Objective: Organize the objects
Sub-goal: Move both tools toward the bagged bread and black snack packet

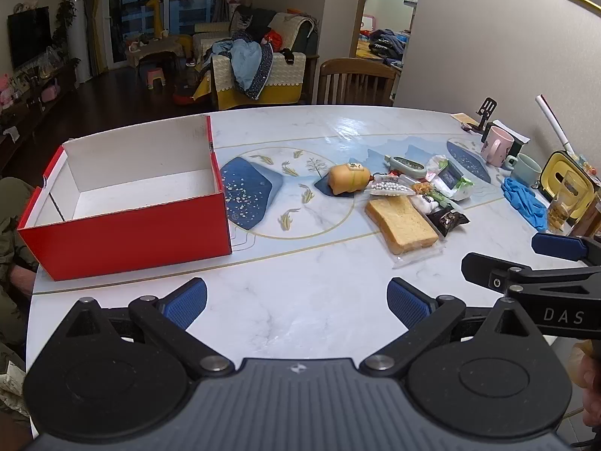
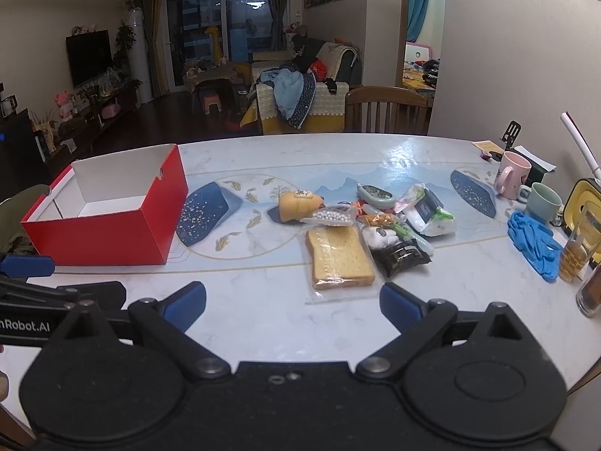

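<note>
From my left wrist I see the left gripper [image 1: 296, 302] spread wide over bare marble table [image 1: 319, 120], gripping nothing; the red box [image 1: 124, 233] sits left, its floor showing; from my right wrist, the right gripper [image 2: 293, 306] gapes equally, bagged toast [image 2: 338, 259] just ahead; blue gloves [image 2: 533, 242] show whole.

On the table [image 2: 263, 319], the box [image 2: 112, 240] stands left of the bread [image 2: 338, 259]; cups [image 2: 541, 197] lie far right of it.
</note>
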A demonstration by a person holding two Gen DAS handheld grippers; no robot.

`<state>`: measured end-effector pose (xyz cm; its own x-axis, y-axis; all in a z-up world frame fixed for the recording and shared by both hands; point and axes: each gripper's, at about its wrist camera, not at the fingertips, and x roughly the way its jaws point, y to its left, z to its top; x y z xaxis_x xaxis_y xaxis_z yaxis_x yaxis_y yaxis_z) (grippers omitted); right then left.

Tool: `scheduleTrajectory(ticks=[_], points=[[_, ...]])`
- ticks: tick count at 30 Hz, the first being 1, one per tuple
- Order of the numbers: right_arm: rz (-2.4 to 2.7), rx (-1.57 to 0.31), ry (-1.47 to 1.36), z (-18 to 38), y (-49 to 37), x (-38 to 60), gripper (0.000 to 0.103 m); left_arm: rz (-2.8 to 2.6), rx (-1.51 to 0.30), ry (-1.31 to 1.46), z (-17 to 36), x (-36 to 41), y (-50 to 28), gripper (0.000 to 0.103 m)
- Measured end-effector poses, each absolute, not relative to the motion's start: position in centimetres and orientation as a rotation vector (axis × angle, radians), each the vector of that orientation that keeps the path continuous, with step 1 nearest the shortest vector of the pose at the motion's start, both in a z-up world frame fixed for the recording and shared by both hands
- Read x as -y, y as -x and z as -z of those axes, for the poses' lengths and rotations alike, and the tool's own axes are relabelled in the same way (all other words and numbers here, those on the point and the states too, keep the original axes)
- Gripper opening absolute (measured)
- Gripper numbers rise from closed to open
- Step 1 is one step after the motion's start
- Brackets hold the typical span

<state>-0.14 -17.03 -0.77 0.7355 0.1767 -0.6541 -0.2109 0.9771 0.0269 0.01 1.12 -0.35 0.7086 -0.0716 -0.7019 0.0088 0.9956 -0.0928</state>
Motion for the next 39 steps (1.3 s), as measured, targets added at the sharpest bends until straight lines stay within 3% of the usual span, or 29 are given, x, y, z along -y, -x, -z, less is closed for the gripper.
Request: scheduleTrajectory(ticks=[14,39], points=[[-0.204,-0.711,0.067,0.9,-1.2,18.7,0.098,0.079,-0.784,0.072,0.6,0.8,-1.8,0.103],[-0.159,-0.845,0.091,7.4,-15.6,29.3,0.098,0.118,-0.961,0.053,6.6,11.0,-16.6,0.103]])
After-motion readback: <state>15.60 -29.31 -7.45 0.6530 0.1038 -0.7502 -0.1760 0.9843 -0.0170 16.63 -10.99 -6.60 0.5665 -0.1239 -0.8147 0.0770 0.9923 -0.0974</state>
